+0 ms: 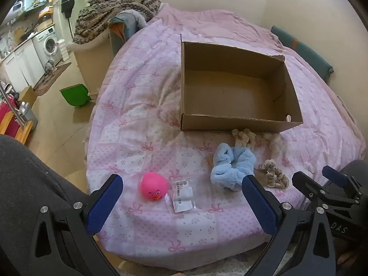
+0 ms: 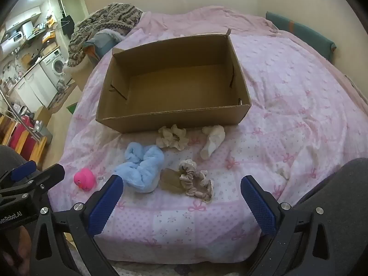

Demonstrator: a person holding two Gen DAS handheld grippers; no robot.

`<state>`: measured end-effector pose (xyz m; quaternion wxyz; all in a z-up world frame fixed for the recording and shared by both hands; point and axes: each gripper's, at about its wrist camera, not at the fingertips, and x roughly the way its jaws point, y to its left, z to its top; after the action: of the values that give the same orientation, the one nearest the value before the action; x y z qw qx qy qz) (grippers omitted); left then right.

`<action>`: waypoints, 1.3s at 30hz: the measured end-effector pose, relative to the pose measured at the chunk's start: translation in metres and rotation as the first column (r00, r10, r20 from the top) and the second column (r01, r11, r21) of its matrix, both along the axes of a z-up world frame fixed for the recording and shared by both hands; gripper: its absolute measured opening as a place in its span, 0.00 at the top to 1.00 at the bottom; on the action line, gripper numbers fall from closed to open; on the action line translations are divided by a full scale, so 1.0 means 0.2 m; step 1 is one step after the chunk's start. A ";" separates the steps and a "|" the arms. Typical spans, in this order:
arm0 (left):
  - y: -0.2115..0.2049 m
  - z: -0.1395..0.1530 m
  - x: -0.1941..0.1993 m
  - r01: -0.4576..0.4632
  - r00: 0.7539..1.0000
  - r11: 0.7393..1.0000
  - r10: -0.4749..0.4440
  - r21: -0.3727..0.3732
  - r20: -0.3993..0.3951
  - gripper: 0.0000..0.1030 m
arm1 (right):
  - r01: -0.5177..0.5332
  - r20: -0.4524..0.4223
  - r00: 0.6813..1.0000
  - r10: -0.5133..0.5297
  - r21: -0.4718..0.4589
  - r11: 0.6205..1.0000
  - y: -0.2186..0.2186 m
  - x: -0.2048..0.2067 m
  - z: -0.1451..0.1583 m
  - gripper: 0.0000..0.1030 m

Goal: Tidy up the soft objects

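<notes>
Scrunchies (image 2: pixel 140 170) near bed edge, box (image 2: pixel 174 119) beyond

Your left wrist view looks steeply down from the bed's foot, left of the cardboard box (image 1: pixel 239 87), your right one from its right, both near, sharing that box and the blue scrunchie (image 2: pixel 140 170).

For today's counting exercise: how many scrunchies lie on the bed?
3: a blue scrunchie at the front, a cream scrunchie by the cardboard box, a beige scrunchie beside the blue one.
</notes>
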<state>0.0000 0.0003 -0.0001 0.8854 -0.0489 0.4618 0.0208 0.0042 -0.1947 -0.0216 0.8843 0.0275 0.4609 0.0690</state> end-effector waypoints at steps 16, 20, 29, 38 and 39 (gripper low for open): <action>0.01 0.00 0.01 -0.011 1.000 1.000 0.011 0.006 0.001 0.00 | 0.000 0.012 1.000 0.000 0.003 1.000 0.00 0.00 0.00 0.00; 0.01 0.00 0.01 -0.011 1.000 1.000 0.011 0.008 0.001 0.00 | 0.001 0.014 1.000 -0.001 0.003 1.000 0.00 -0.01 0.00 0.00; 0.01 -0.01 0.01 -0.013 1.000 1.000 0.013 0.009 0.002 0.00 | 0.004 0.019 1.000 -0.004 0.001 1.000 0.00 -0.01 0.01 0.00; 0.01 -0.01 0.01 -0.012 1.000 1.000 0.012 0.010 -0.001 0.00 | -0.002 0.024 1.000 0.003 -0.019 1.000 0.02 -0.01 0.00 0.00; 0.01 -0.01 0.01 -0.012 1.000 1.000 0.012 0.010 -0.001 0.00 | -0.004 0.025 1.000 0.004 -0.021 1.000 0.02 -0.01 0.00 0.00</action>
<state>0.0011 0.0025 -0.0015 0.8854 -0.0470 0.4617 0.0285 0.0024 -0.1909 -0.0216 0.8900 0.0164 0.4508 0.0662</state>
